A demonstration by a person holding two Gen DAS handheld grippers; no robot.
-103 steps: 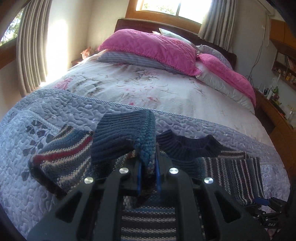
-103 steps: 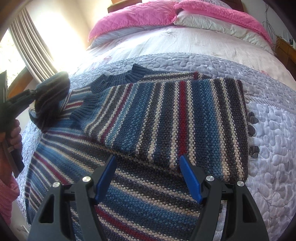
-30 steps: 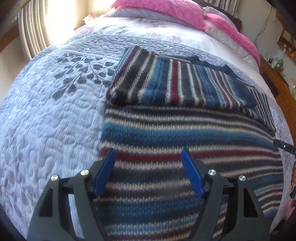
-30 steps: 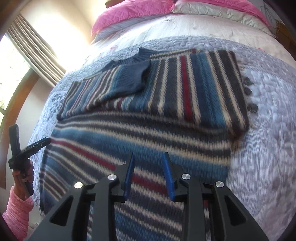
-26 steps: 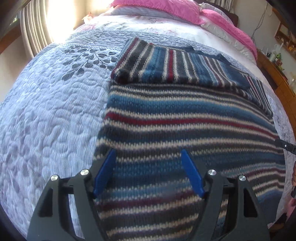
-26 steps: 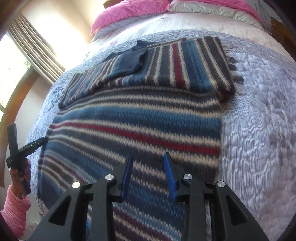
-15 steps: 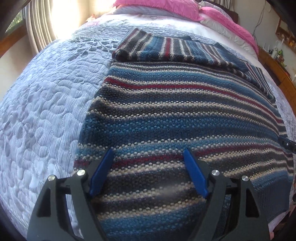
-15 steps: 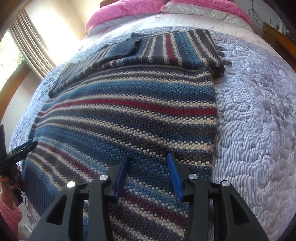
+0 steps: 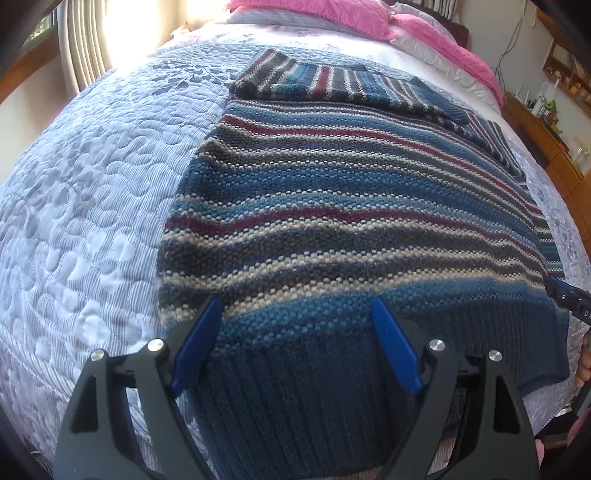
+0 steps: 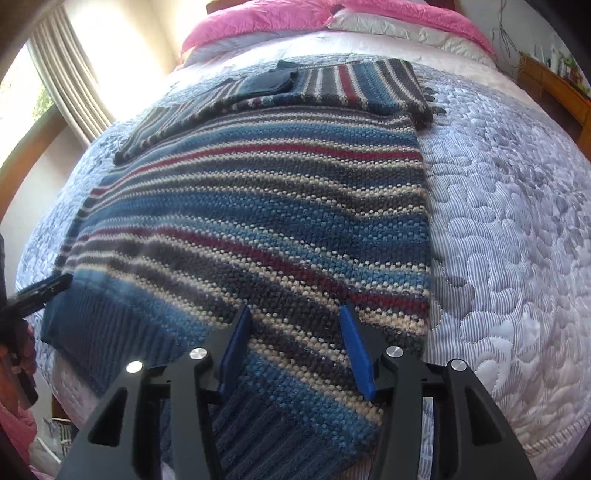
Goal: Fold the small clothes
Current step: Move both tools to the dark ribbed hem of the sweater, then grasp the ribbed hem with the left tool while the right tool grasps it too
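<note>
Between the wide-spread fingers of the left claw (image 9: 295, 339) lies the striped sweater's (image 9: 351, 192) ribbed hem; right claw (image 10: 295, 345), also parted, hovers over its opposite corner.

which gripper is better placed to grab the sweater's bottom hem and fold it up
Neither clearly: both sit open over the striped sweater's ribbed hem, the left gripper near its left corner, the right gripper near its right. Probably both together.

Pale quilted bedspread (image 9: 92, 206) across the whole bed, stitched with leaf and pebble shapes. Pink pillows (image 10: 258, 18) at 12 o'clock, white ones beside them. Striped curtain (image 10: 70, 74) at 10 o'clock against a bright window. Wooden shelf (image 9: 546, 129) with small bottles at 2 o'clock.
</note>
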